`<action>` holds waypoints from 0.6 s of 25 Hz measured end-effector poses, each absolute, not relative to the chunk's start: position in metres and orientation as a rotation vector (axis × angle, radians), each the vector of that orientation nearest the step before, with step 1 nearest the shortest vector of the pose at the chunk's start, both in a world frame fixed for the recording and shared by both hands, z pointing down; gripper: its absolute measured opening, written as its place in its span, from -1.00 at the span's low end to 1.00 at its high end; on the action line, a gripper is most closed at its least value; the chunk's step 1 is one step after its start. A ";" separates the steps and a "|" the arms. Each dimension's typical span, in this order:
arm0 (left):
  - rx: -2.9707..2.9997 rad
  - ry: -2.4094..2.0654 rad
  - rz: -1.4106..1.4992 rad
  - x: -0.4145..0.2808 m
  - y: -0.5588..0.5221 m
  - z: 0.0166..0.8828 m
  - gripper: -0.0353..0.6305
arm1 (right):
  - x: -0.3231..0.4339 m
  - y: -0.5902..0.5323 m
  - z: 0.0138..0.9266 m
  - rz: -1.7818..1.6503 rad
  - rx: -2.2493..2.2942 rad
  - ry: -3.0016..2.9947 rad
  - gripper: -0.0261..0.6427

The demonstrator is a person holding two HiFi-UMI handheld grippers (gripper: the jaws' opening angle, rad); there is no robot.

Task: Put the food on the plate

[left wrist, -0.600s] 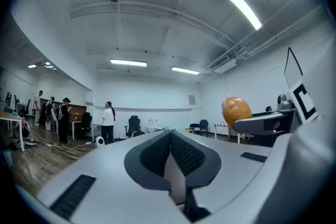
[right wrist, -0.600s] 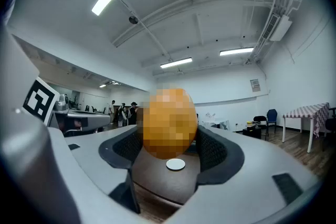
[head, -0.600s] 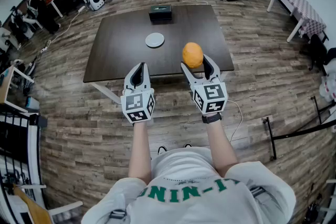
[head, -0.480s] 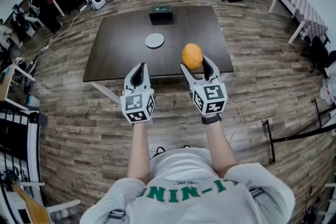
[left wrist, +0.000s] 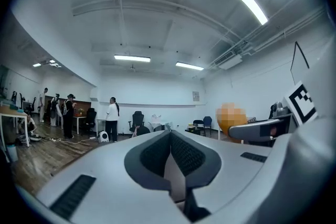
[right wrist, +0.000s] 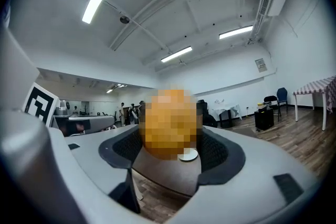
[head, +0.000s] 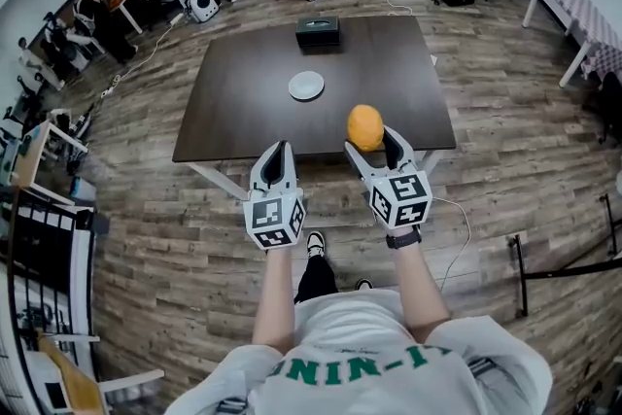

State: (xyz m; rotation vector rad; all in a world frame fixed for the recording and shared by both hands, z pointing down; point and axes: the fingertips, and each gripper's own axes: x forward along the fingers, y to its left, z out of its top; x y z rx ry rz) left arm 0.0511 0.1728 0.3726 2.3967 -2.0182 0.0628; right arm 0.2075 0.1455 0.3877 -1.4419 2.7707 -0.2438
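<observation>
- Orange and round, with a dull, smooth skin, the food (head: 364, 125) sits in the head view between the two jaws of the right gripper (head: 373, 139), which pinch it from both sides. It is held in the air over the near edge of the table (head: 243, 102), not on it.
- In the same view the table is a dark brown rectangle with a flat matt top. A small white round plate (head: 306, 86) lies near its middle, well apart from the food. A black box (head: 319, 32) stands at the far edge.
- The left gripper (head: 278, 152) is beside the right one, in front of the table edge, and its grey jaws come together to a point. Each gripper carries a white cube with black square markers. The floor (head: 146, 209) is made of grey-brown wood planks.
- In the left gripper view the two dark ribbed pads are pressed together and nothing is between them. The orange food shows to the right, past the grey plastic shell, in the jaws of the other gripper.
- In the right gripper view the food fills the gap between the ribbed black pads, and both pads touch its sides. Below and behind it the white plate shows on the dark table top, small and far.
</observation>
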 end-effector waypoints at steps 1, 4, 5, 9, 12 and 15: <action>2.397 -2.017 0.068 0.048 0.165 0.377 -0.85 | 0.203 0.139 0.391 -0.250 -1.440 2.773 0.06; 2.380 -2.002 0.076 0.030 0.133 0.389 -0.85 | 0.183 0.112 0.402 -0.274 -1.426 2.786 0.06; 2.379 -1.996 0.076 0.023 0.120 0.391 -0.85 | 0.174 0.100 0.404 -0.275 -1.421 2.792 0.06; 2.397 -1.990 0.037 -0.006 0.059 0.386 -0.85 | 0.140 0.044 0.400 -0.266 -1.423 2.793 0.06; 2.426 -1.988 -0.027 -0.026 0.010 0.367 -0.85 | 0.118 0.001 0.390 -0.256 -1.439 2.773 0.06; 2.453 -1.967 -0.076 -0.050 -0.037 0.353 -0.85 | 0.089 -0.043 0.380 -0.233 -1.454 2.772 0.06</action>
